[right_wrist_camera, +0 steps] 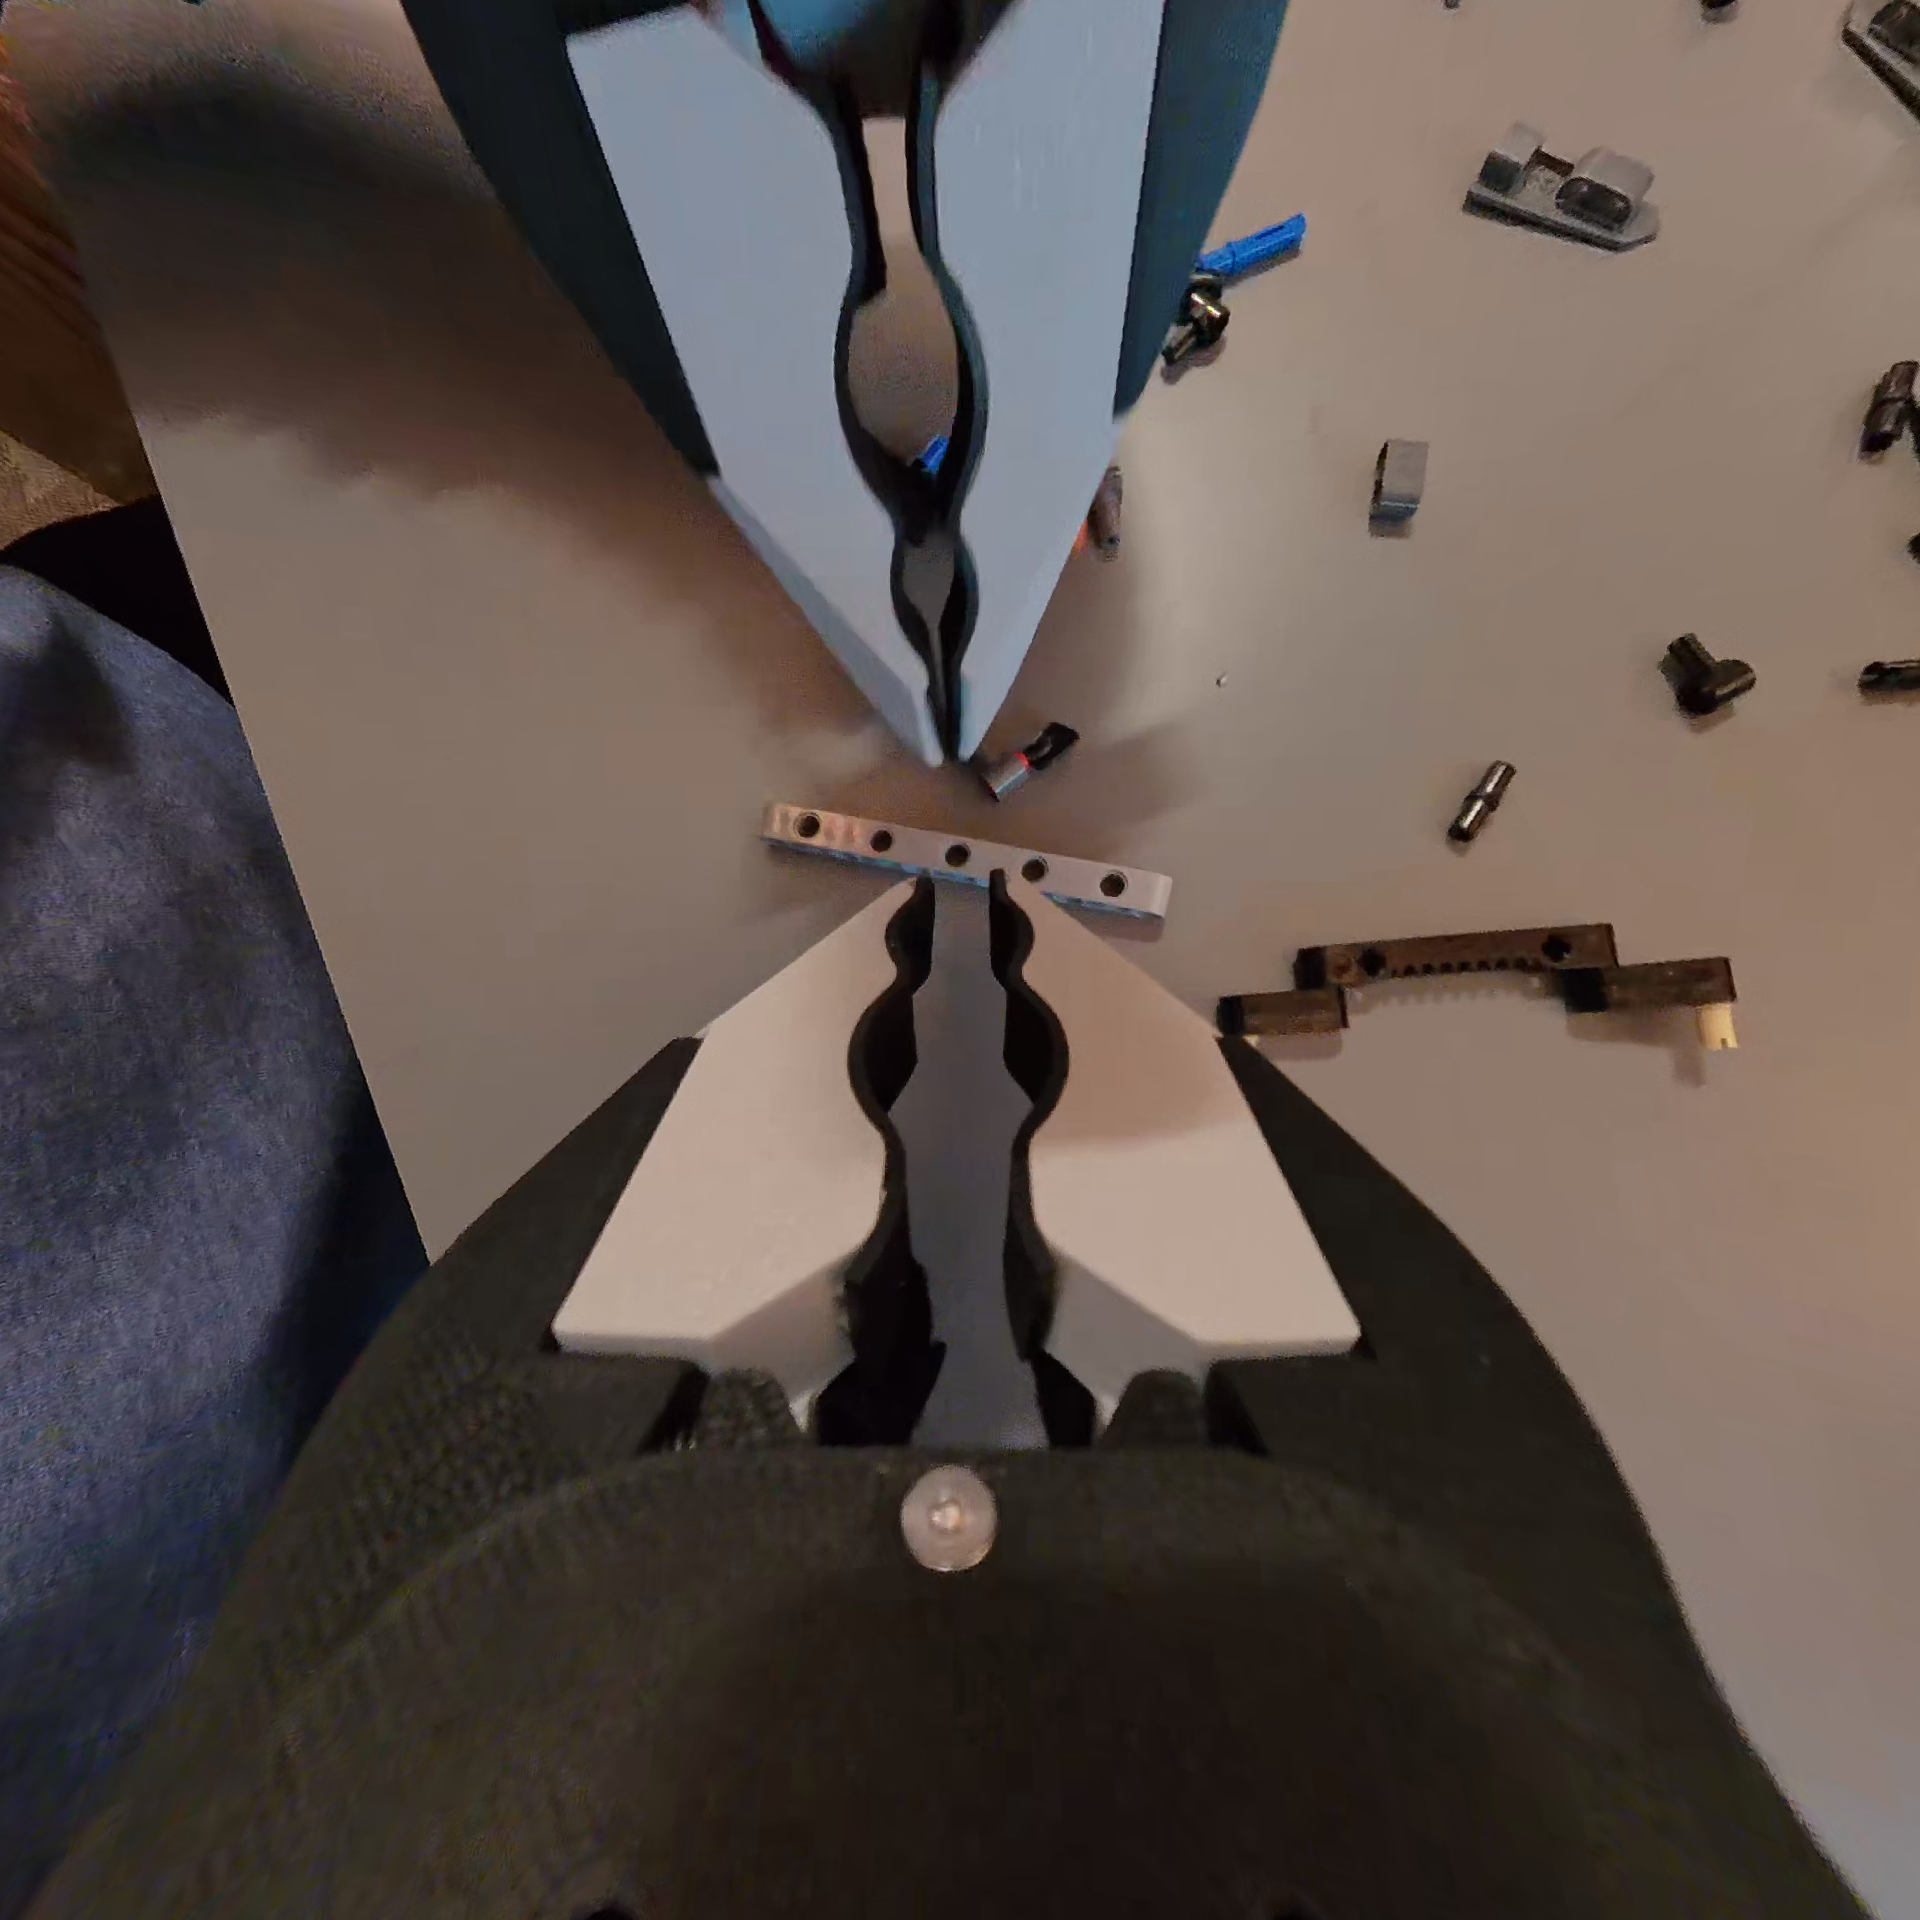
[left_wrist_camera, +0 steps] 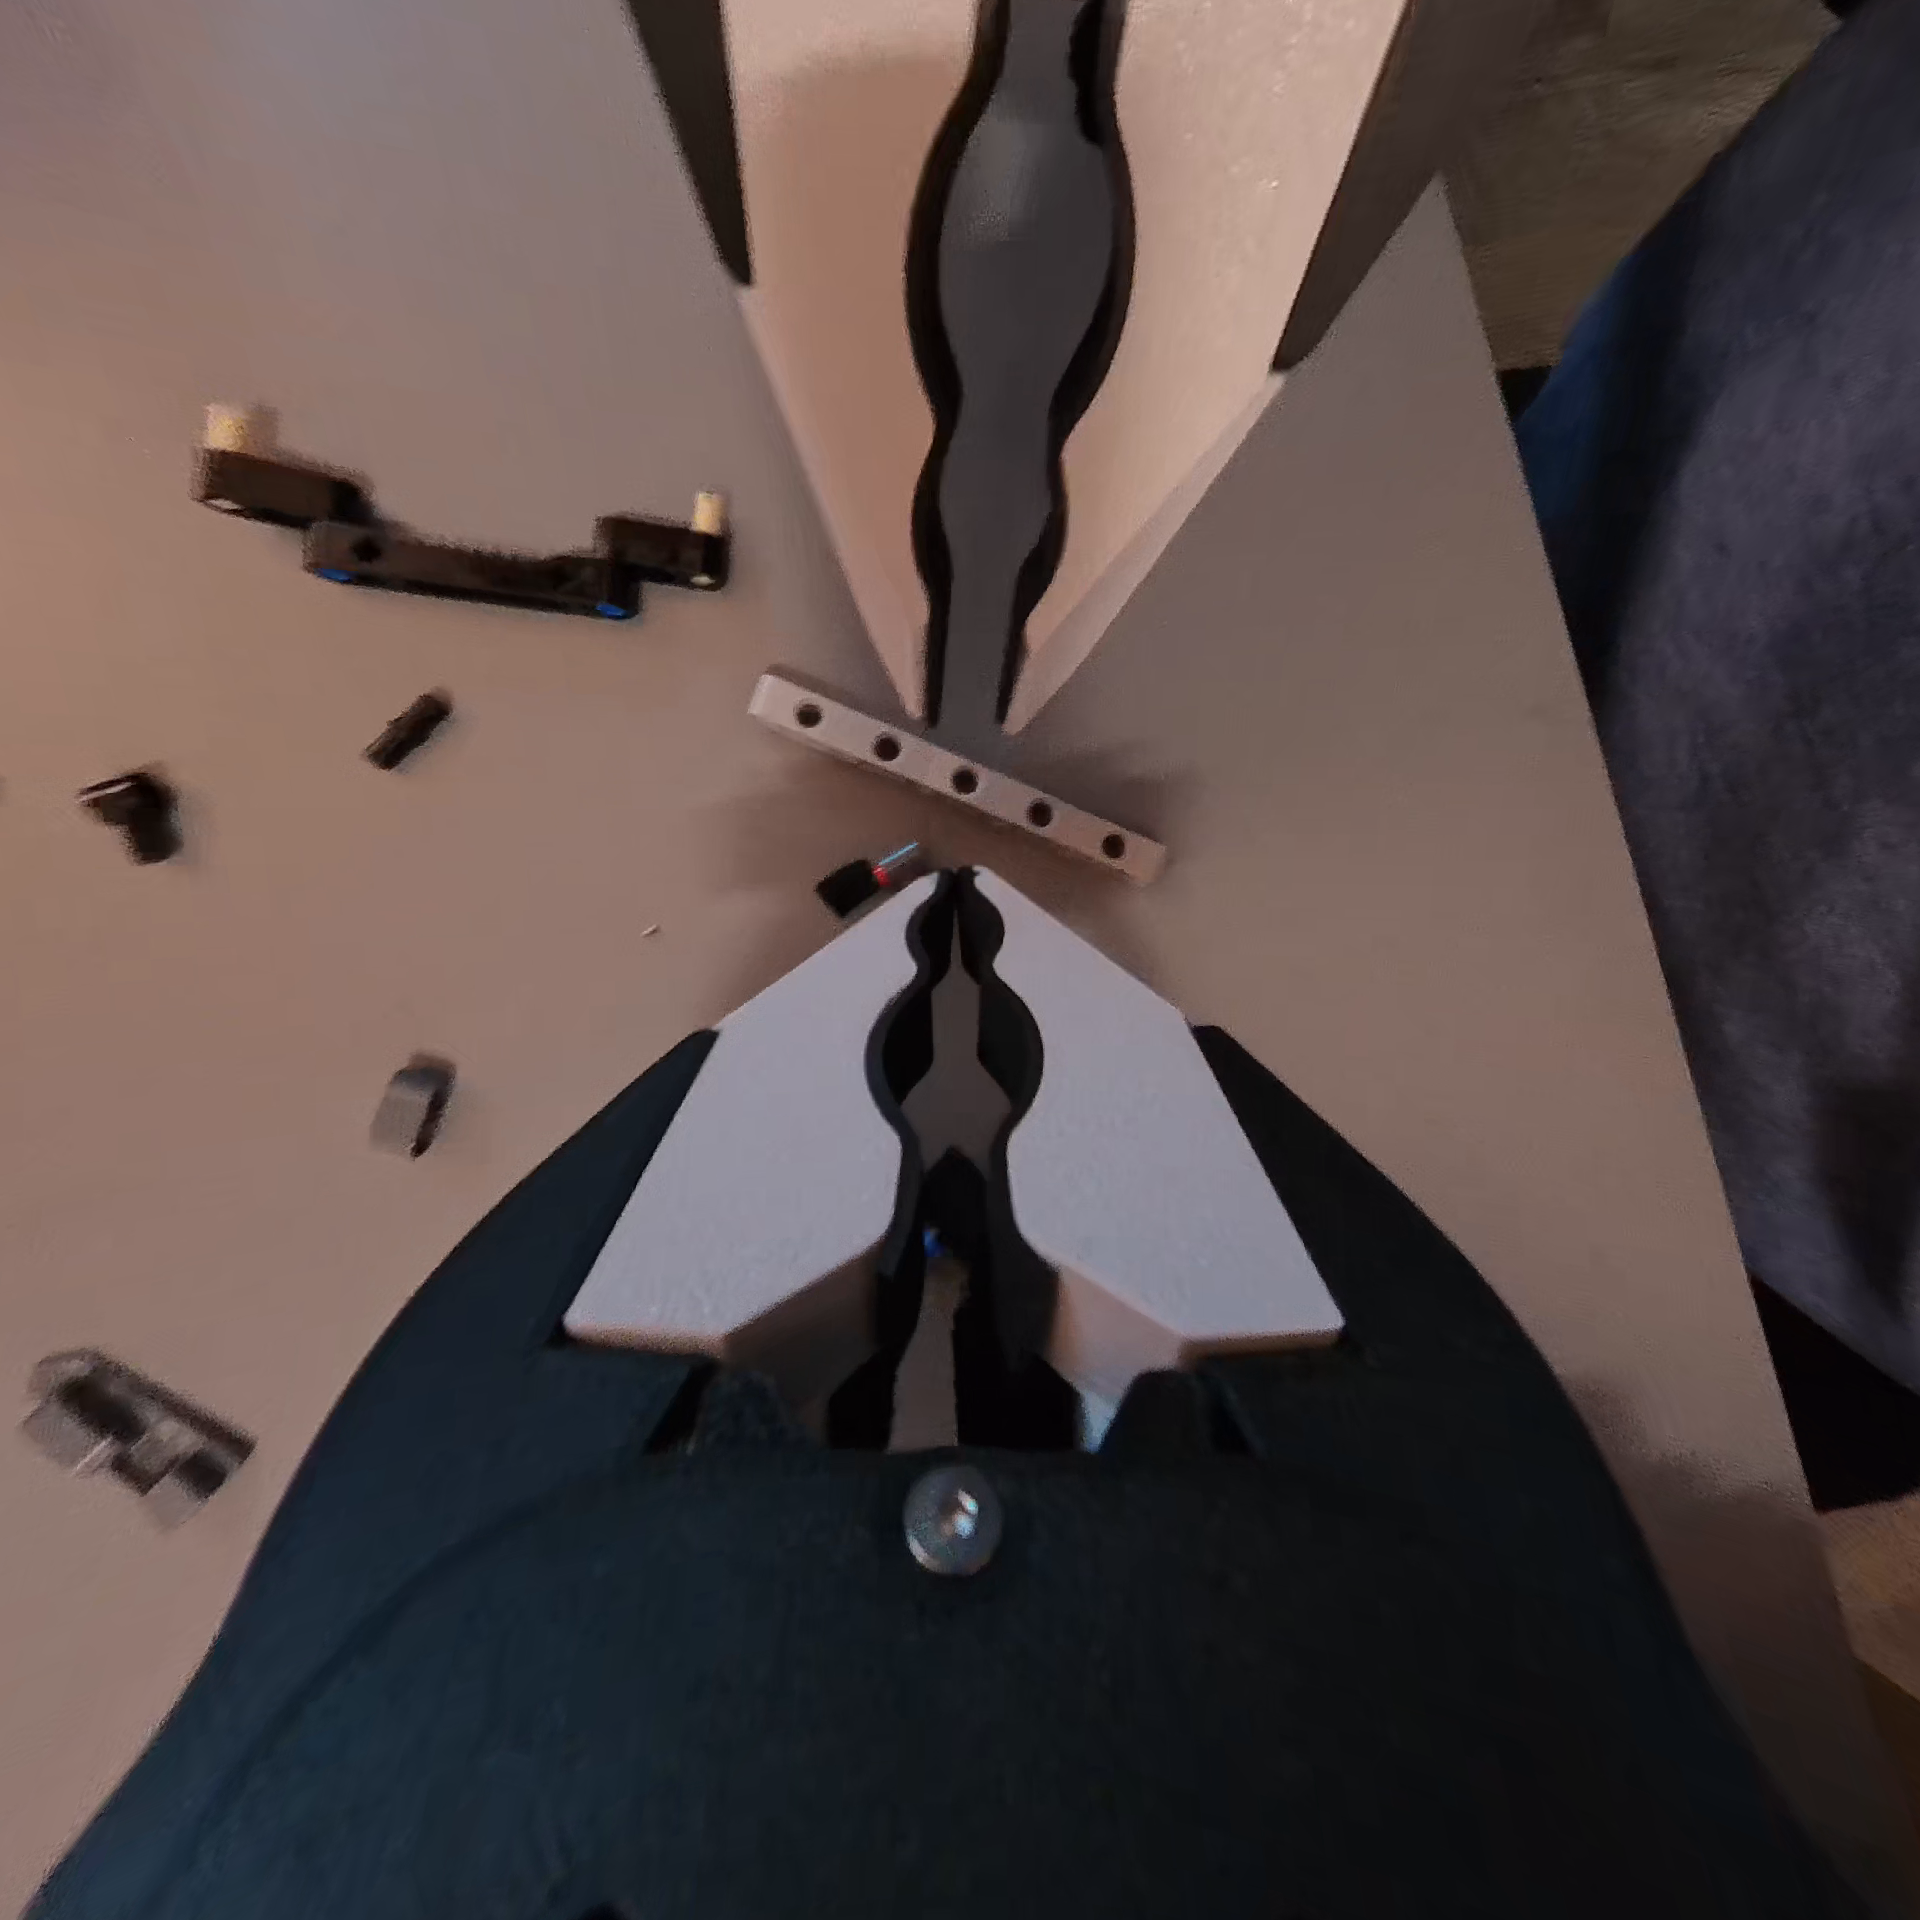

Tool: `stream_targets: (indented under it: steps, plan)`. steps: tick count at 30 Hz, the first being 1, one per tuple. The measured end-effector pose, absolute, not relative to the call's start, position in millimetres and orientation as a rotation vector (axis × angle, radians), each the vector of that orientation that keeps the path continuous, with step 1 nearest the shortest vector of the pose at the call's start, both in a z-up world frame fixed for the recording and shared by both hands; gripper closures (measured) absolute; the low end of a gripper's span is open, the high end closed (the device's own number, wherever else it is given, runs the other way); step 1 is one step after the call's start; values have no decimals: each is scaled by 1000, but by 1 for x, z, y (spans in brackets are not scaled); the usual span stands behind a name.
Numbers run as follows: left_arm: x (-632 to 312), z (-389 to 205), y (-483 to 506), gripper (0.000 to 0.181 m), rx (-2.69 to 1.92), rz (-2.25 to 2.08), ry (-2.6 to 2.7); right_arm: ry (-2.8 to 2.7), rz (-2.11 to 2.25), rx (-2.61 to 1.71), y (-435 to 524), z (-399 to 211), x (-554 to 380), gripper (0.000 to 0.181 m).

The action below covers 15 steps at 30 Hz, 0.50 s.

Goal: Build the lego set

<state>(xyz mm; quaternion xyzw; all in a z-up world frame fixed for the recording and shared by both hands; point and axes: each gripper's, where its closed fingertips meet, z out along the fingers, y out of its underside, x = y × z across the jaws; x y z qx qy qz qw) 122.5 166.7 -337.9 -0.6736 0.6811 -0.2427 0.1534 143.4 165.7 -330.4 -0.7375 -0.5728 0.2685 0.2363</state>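
A light grey beam point(left_wrist_camera: 956, 779) with several holes lies flat on the table point(left_wrist_camera: 520, 260). It also shows in the right wrist view point(right_wrist_camera: 966, 857). My left gripper point(left_wrist_camera: 956, 881) is shut, with its tips close to the beam's near side. A small black and grey pin with a red ring point(left_wrist_camera: 868, 881) lies beside its tips, apart from the pads; the right wrist view shows it too point(right_wrist_camera: 1023, 764). My right gripper point(right_wrist_camera: 958, 883) is open, with its tips at the beam's opposite edge and no pad pressing on it. A speck of blue point(right_wrist_camera: 932, 457) shows far back between the left fingers.
A black assembly with a toothed rack point(left_wrist_camera: 457, 540) point(right_wrist_camera: 1475, 971) lies to one side. Several small black and grey pieces point(left_wrist_camera: 410, 1107) point(right_wrist_camera: 1397, 478) and a blue pin point(right_wrist_camera: 1247, 244) are scattered around. The table edge and a person's blue clothing point(left_wrist_camera: 1714, 623) are close by. Both grippers' tips are close together, under 4 cm apart.
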Motion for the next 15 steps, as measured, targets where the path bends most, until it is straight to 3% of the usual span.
stream_targets:
  steps: [8, 15]
  plan:
    - [117, -340, 187, 150, -1847, -377, 1975, -1545, 812, -1985, 161, -324, 143, 174]
    - [117, -341, 181, 152, -1997, -429, 1885, -1493, 856, -1962, 162, -321, 145, 177]
